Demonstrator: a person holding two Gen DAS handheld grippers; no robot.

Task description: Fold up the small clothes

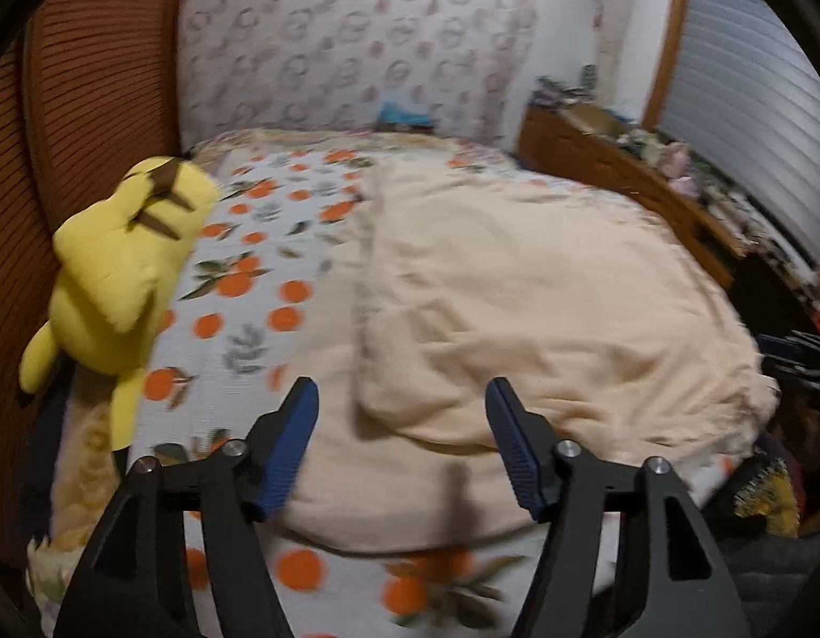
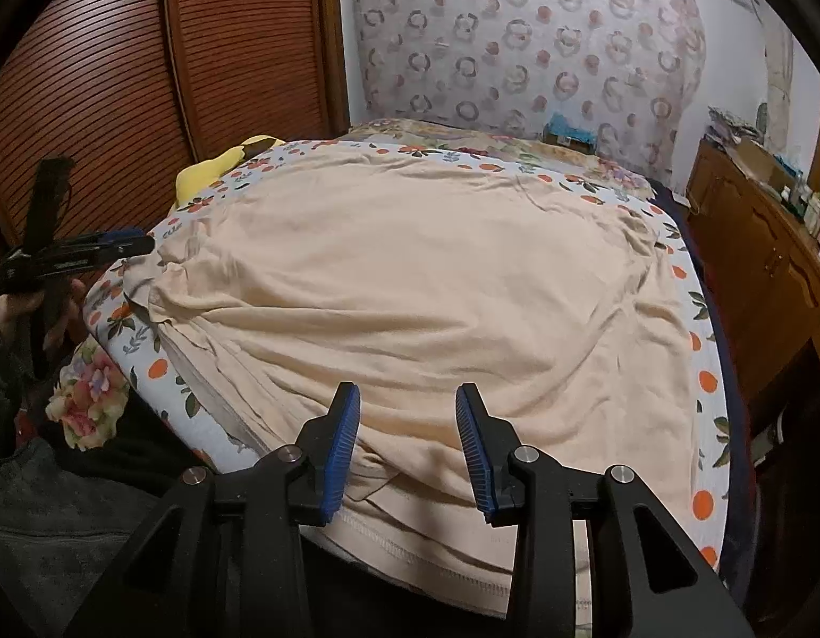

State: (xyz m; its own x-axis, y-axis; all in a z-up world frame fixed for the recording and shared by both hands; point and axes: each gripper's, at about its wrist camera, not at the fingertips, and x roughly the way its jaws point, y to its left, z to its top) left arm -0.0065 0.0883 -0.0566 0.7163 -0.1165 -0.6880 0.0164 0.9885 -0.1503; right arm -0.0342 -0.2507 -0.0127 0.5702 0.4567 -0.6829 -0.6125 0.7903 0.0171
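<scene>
A cream garment (image 2: 410, 276) lies spread over the bed, with a stitched hem at the near edge and folds bunched on its left side. My right gripper (image 2: 407, 396) hovers over the near hem, jaws open, with no cloth pinched between the blue pads. In the left wrist view the same garment (image 1: 516, 292) fills the right half of the bed. My left gripper (image 1: 402, 391) stands wide open above the garment's left near edge and holds nothing. From the right wrist view, the left gripper (image 2: 128, 243) sits in a hand by the garment's left corner.
The bed cover (image 1: 261, 244) is white with orange fruit prints. A yellow plush toy (image 1: 123, 266) lies at the bed's left edge by a slatted wooden door (image 2: 117, 80). A cluttered wooden dresser (image 2: 755, 244) stands right of the bed.
</scene>
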